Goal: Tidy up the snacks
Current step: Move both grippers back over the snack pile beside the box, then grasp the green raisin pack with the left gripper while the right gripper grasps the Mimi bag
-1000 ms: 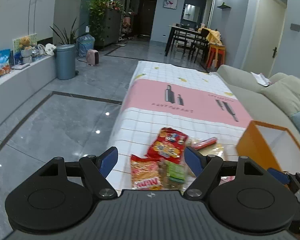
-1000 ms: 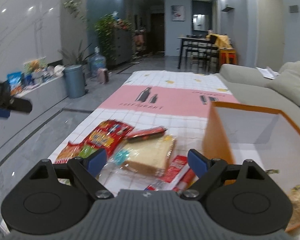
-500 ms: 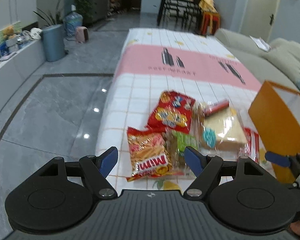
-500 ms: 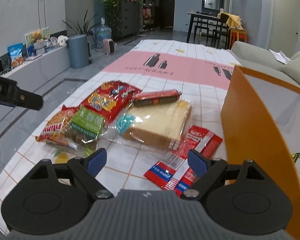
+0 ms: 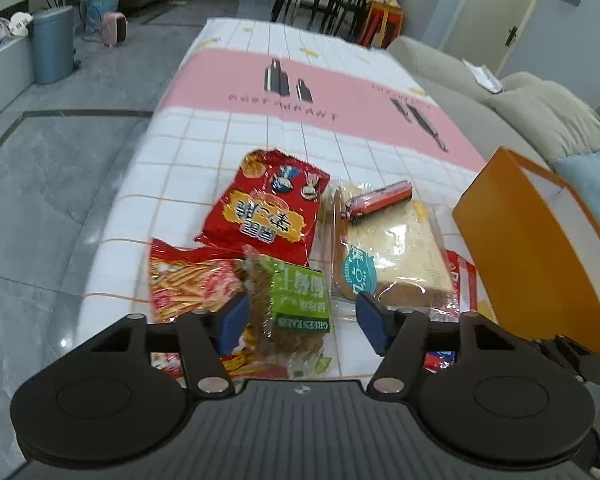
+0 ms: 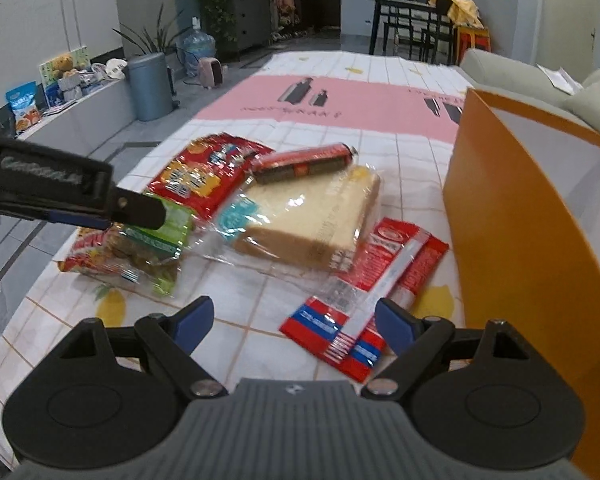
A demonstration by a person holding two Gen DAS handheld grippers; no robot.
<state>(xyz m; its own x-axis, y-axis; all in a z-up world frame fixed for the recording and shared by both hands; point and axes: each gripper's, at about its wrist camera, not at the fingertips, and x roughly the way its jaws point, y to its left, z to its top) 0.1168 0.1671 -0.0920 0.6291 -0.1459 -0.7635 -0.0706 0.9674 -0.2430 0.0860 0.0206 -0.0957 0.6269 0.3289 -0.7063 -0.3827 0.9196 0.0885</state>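
Snacks mostly unsorted: green packet [image 5: 300, 300], red bag [image 5: 268, 210], bread [image 5: 388, 256] and sausage [image 5: 380, 200] lie on the tabletop [image 5: 204, 168] beside the orange box [image 6: 512, 216]. Left hand-held gripper [image 5: 298, 320] has just been closing round the green packet, pads not touching. Right hand-held gripper [image 6: 294, 322] wide open, empty

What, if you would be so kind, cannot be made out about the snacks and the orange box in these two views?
- Orange box: in both views, its contents are hidden by its near wall and cut by the picture's right edge.
- Green snack pack: left wrist view, its near end is hidden by the left gripper body; whether the fingers touch it cannot be told.
- Red sachets: right wrist view, print blurred.
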